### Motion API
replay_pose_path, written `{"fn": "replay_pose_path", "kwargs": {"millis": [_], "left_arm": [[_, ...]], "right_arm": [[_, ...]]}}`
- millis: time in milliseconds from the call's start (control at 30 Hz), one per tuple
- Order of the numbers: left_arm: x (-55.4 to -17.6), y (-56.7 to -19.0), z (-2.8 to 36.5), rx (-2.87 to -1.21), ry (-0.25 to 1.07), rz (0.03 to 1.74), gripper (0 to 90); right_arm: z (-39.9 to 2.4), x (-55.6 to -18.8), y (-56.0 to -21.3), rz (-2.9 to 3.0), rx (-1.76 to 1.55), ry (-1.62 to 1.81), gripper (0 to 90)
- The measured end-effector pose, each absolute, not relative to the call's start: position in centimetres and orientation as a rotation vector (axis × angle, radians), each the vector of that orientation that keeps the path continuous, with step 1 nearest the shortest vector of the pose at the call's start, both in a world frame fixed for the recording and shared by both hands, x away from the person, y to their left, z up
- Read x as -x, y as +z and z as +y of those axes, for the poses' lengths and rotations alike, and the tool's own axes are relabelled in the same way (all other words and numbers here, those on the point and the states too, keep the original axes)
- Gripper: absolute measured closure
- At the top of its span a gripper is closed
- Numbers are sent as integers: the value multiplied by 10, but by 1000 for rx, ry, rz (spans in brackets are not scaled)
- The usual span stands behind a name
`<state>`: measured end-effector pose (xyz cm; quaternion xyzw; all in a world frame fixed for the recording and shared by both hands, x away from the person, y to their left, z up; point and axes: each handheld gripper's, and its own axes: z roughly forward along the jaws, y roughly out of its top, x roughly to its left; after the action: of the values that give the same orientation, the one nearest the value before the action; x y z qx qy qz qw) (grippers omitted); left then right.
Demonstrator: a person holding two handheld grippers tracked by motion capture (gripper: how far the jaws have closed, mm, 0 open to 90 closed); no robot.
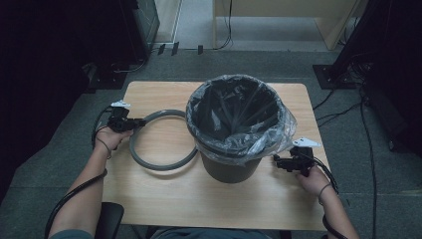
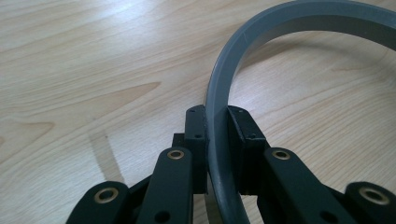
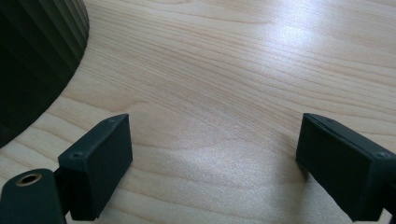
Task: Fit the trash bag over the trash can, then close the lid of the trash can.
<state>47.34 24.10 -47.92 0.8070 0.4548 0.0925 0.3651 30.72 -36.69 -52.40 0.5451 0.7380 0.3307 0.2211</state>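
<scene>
The left gripper (image 1: 141,121) is clamped on the grey ring (image 1: 161,141): in the left gripper view the two black pads sit on either side of the band (image 2: 219,121), one on its inner face and one on its outer face, with the band standing on edge between them. From that grip the ring curves away across the wood and back round to the right. In the high view the left hand (image 1: 110,137) lies near the left edge of the desk (image 1: 164,194), and the ring lies flat on the left half of the desk, with its right side running up to the foot of the bin (image 1: 234,127), where its arc passes out of sight behind it; whether the two touch I cannot tell.

The right gripper (image 1: 279,160) has its jaws wide apart, with bare wood between them in the right gripper view. It is held low near the right edge of the desk, pointing toward the bin, with its tips just short of the loose edge of the bag (image 1: 278,132). The right hand (image 1: 312,179) is behind it, toward the desk's near right corner. The bin's dark ribbed wall (image 3: 32,60) shows at the upper left of the right gripper view, apart from the jaws.

The bin stands upright a little right of the desk's middle, lined with a clear bag whose rim folds over its top and hangs down outside.
</scene>
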Motion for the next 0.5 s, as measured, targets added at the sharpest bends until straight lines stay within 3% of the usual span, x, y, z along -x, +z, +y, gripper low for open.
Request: {"fn": "replay_pose_path", "kwargs": {"millis": [500], "left_arm": [[-475, -450, 252, -2081, 234, 1182, 789]], "right_arm": [[-367, -307, -524, 2044, -1504, 913, 104]]}}
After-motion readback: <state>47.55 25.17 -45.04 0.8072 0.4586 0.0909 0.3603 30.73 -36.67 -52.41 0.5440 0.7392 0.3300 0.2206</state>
